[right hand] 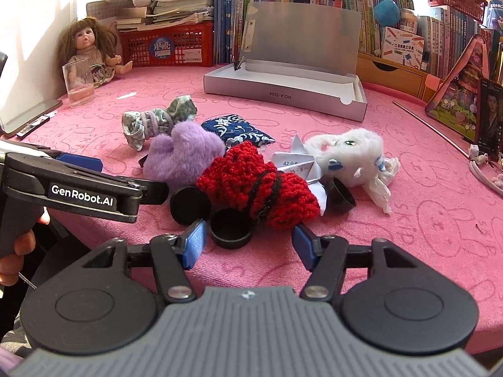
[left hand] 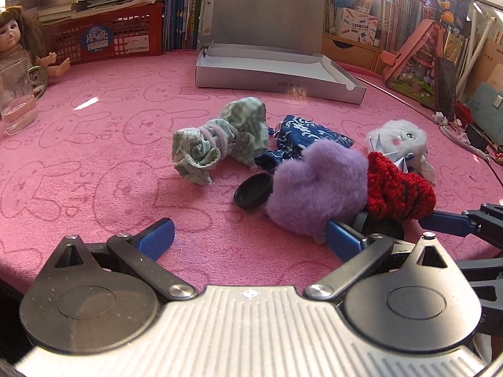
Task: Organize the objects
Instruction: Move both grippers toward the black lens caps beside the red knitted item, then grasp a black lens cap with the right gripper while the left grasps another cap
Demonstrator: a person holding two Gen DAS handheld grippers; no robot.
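Observation:
A pile of small things lies mid-table: a green cloth bundle (left hand: pixel 220 138), a blue patterned pouch (left hand: pixel 301 138), a purple plush (left hand: pixel 317 188), a red knit piece (right hand: pixel 261 188) and a white plush toy (right hand: pixel 349 157). My right gripper (right hand: pixel 250 238) is open around a black round cap (right hand: pixel 231 227); the left pad is close to the cap and the right pad stands apart from it, under the red knit's edge. A second black cap (right hand: pixel 190 204) sits just behind. My left gripper (left hand: pixel 250 240) is open and empty, its right finger beside the purple plush.
An open silver box (right hand: pixel 283 89) with its lid raised stands behind the pile. A glass of water (right hand: pixel 78 81) and a doll (right hand: pixel 86 42) are at the far left. A red basket (right hand: pixel 166 45), books and a propped phone (right hand: pixel 489 113) line the edges.

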